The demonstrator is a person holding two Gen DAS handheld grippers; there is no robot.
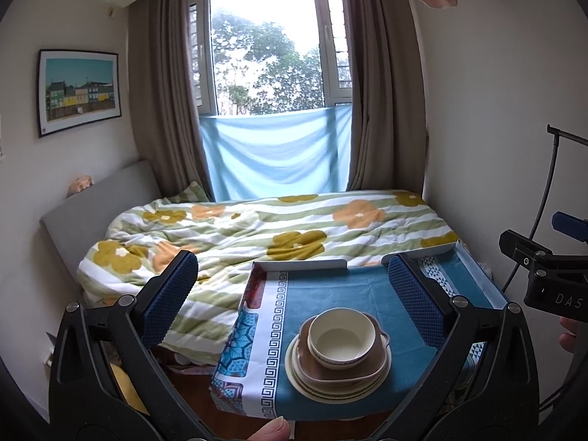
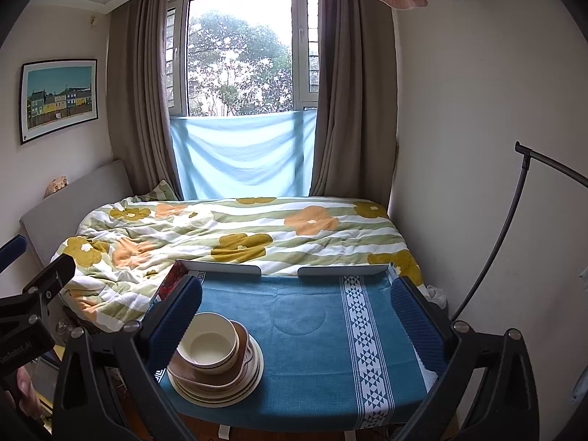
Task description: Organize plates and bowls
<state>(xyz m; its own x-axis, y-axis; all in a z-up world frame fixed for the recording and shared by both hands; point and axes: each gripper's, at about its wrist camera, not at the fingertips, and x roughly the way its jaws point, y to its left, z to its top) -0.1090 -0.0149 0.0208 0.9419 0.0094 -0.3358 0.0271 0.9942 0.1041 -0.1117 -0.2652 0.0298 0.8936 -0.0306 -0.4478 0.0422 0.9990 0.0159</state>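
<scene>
Looks done or nearly: cream bowl (image 1: 340,336) nested in brown dish (image 1: 345,364) atop plates (image 1: 305,378), one stack lower centre of left view w/ nothing else loose on blue cloth (image 2: 312,360), left gripper (image 1: 290,297) & right gripper (image 2: 297,316) both wide, holding nothing.

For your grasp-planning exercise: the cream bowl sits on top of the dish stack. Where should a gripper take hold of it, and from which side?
Grip the cream bowl by its rim, one finger inside and one outside, coming from above. It sits upright and empty, nested in the brown handled dish, whose wall likely blocks a side approach. The left gripper, open, is roughly lined up with it.
</scene>
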